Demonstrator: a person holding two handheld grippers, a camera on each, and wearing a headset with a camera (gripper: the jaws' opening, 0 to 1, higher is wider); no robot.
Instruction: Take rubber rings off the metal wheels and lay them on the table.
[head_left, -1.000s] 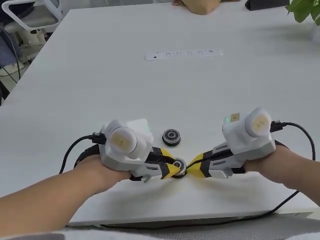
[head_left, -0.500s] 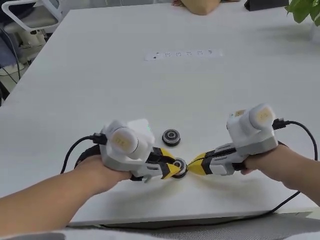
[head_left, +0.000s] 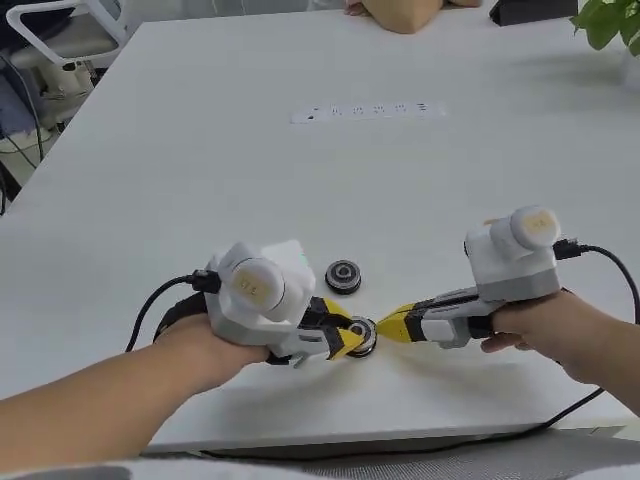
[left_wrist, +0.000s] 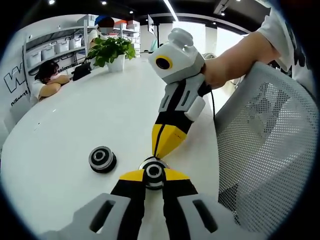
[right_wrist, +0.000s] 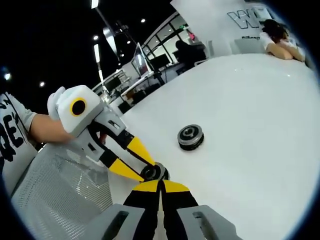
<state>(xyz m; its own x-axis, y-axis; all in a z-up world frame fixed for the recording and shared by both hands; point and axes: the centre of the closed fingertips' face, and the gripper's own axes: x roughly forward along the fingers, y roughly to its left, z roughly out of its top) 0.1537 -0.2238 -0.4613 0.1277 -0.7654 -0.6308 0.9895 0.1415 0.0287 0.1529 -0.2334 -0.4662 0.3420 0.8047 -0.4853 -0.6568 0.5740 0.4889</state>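
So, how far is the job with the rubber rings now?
Nothing looks finished: no ring lies on the table. In hand: the left gripper clamps one metal wheel, and the right gripper, shut, touches its rim. Still to do: that ring, then the second wheel, with its black ring on.

LOG | Your left gripper (head_left: 350, 338) and right gripper (head_left: 384, 323): white bodies, black jaws, yellow tips | black cable (head_left: 165, 289) off the left unit, second cable (head_left: 600, 252) off the right | your T-shirt (left_wrist: 285, 30): white, short-sleeved, dark lettering.
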